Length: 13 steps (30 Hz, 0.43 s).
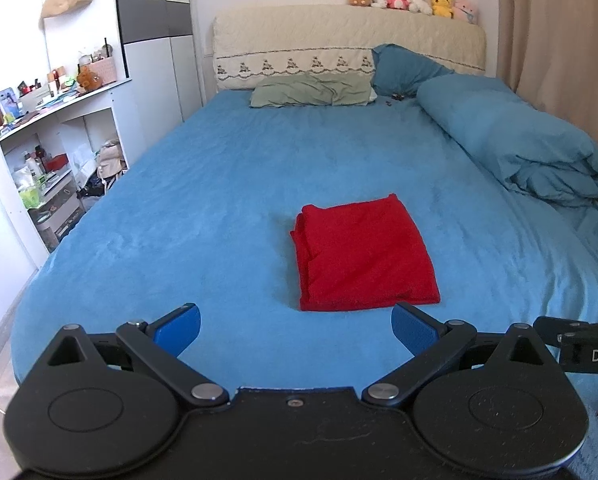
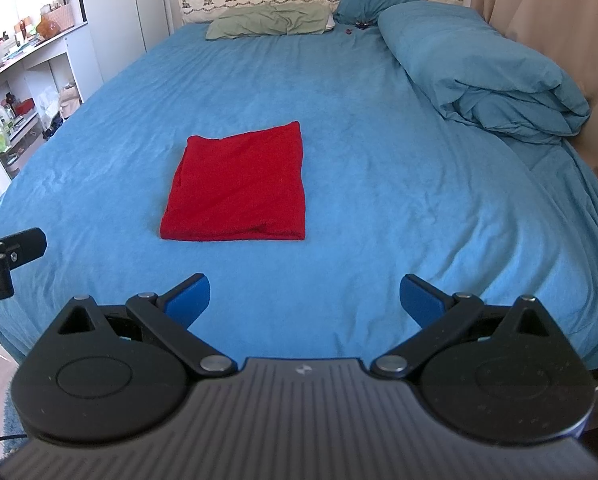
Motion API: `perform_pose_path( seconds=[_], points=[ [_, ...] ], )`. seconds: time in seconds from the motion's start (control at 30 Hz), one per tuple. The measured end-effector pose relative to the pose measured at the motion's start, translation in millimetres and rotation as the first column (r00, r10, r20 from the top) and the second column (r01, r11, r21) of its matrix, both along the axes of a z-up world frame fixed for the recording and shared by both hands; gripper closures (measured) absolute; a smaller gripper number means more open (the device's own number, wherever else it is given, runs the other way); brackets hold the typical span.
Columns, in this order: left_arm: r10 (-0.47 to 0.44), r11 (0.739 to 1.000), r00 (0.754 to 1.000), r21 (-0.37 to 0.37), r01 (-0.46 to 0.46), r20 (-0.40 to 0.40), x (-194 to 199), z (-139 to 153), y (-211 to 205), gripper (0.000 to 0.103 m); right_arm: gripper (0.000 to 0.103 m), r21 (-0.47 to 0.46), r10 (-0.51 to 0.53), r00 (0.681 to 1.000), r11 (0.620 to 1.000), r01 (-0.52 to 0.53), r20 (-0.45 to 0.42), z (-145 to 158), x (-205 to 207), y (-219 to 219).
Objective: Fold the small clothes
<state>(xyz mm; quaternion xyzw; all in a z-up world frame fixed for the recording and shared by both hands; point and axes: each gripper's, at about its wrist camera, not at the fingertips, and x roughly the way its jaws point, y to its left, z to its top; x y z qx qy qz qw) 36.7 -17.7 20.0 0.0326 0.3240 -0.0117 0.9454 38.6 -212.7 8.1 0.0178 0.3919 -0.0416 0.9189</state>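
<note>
Red cloth folded, grippers clear.
The cloth (image 1: 365, 256) lies as a neat rectangle on the bed (image 1: 199, 200); left gripper (image 1: 297, 326) and right gripper (image 2: 305, 300) both gape wide, empty; little seems left.

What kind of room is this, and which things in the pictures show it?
Most likely a bedroom in a home. A large bed with a blue sheet fills the view, with a green pillow at a padded headboard, where soft toys sit in a row.
</note>
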Motion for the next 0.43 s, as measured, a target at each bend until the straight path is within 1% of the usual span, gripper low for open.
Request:
perform_pose_path(
  seconds=[0.2,0.43],
  points=[
    [0.011,0.999,0.999,0.049,-0.013,0.031,-2.0,2.5,-4.7,0.0,0.0,0.005,-0.006,1.0,1.0,0.006,0.003,-1.0,-1.2,1.3],
    [0.003,1.0,0.999,0.027,-0.004,0.034,-1.5,2.0,-2.1,0.0,0.0,0.008,-0.005,1.0,1.0,0.005,0.004,-1.1,-0.3,0.3]
  ],
)
